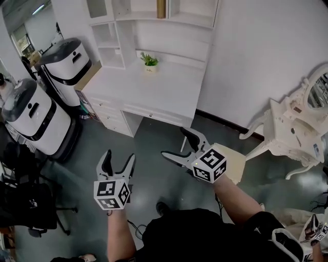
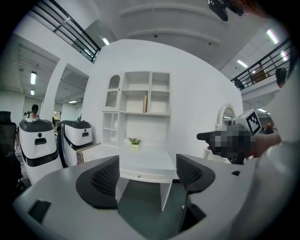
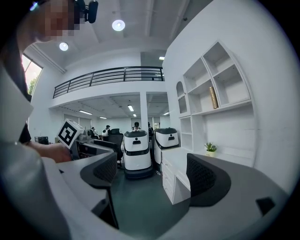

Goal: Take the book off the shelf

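Left gripper (image 1: 119, 157): open, jaws wide apart, nothing between them in the left gripper view (image 2: 147, 176). It sits at 7 o'clock in the head view and points to 12 o'clock, towards the tabletop.
Right gripper (image 1: 175, 142): open and empty, also in its own view (image 3: 152, 176). Just below centre in the head view, jaws pointing about 10 o'clock.
Book (image 1: 161, 8): tan, upright on the shelf at 12 o'clock, cut by the top edge. Well apart from both grippers.
Shelf (image 1: 138, 17): white unit with open cubbies, against the wall above the tabletop.
Tabletop (image 1: 154, 89): white, drawers under the front edge.
Plant (image 1: 149, 61): small, green, in a pale pot at the back of the tabletop, below the book.
Machines (image 1: 64, 64): two, white with dark tops, at 9 to 10 o'clock.
Dressing table (image 1: 294, 125): white, with a mirror, at 3 o'clock.
Floor (image 1: 154, 148): dark grey-green.
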Demonstrator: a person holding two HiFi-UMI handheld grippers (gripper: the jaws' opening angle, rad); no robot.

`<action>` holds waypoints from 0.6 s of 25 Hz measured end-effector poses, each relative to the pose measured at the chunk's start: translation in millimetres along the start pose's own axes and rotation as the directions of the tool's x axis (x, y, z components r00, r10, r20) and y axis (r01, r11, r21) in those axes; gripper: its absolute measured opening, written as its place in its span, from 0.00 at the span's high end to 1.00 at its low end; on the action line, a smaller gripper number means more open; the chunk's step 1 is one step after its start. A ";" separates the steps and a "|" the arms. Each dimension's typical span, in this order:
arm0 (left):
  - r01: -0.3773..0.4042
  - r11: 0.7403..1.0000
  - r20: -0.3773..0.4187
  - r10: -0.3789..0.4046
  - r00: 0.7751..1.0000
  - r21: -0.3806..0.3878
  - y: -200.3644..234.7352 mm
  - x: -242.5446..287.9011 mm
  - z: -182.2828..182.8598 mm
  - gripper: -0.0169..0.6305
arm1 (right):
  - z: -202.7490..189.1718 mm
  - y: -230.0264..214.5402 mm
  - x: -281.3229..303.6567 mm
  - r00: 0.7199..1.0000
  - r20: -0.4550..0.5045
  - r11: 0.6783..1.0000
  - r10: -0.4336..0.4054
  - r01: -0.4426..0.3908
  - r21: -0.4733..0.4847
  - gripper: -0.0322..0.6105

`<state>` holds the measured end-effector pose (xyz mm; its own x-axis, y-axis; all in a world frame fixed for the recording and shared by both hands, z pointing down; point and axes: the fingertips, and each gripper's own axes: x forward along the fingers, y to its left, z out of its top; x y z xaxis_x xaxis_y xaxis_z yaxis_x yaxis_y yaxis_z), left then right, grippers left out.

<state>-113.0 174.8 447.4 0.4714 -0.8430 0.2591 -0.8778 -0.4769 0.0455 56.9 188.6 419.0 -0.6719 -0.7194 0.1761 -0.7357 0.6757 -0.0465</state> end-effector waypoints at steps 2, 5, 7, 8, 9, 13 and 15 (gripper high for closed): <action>-0.001 0.999 -0.009 0.002 1.000 0.034 11.6 2.3 2.7 0.42 | 3.8 -1.4 11.1 1.000 0.012 1.000 -0.013 0.013 0.006 0.26; -0.004 0.998 -0.012 0.005 1.000 0.063 28.7 5.8 9.3 0.42 | 4.9 -2.3 25.6 1.000 0.023 1.000 -0.020 0.020 0.020 0.25; 0.002 0.998 -0.014 -0.001 1.000 0.065 37.5 10.3 15.8 0.42 | 5.4 -3.3 34.2 0.999 0.026 0.999 -0.018 0.017 0.033 0.26; 0.005 0.998 -0.014 -0.004 1.000 0.068 41.4 12.0 18.8 0.42 | 5.9 -3.7 38.9 0.999 0.028 0.999 -0.016 0.015 0.036 0.26; 0.006 0.997 -0.015 -0.005 1.000 0.073 45.4 13.7 21.2 0.42 | 6.4 -4.7 44.1 0.999 0.030 0.999 -0.015 0.014 0.040 0.26; 0.009 0.997 -0.030 -0.007 1.000 0.071 62.8 30.4 20.0 0.42 | 5.7 -18.9 67.6 0.999 0.042 0.998 -0.015 0.012 0.062 0.26; 0.016 0.998 -0.050 -0.013 0.999 0.059 70.3 44.8 14.4 0.42 | 3.6 -30.0 79.1 0.999 0.042 0.997 -0.011 0.008 0.071 0.26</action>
<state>-152.4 99.9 448.3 0.4777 -0.8232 0.3068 -0.8637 -0.5040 -0.0073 25.5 110.7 430.8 -0.6669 -0.7328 0.1355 -0.7452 0.6569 -0.1149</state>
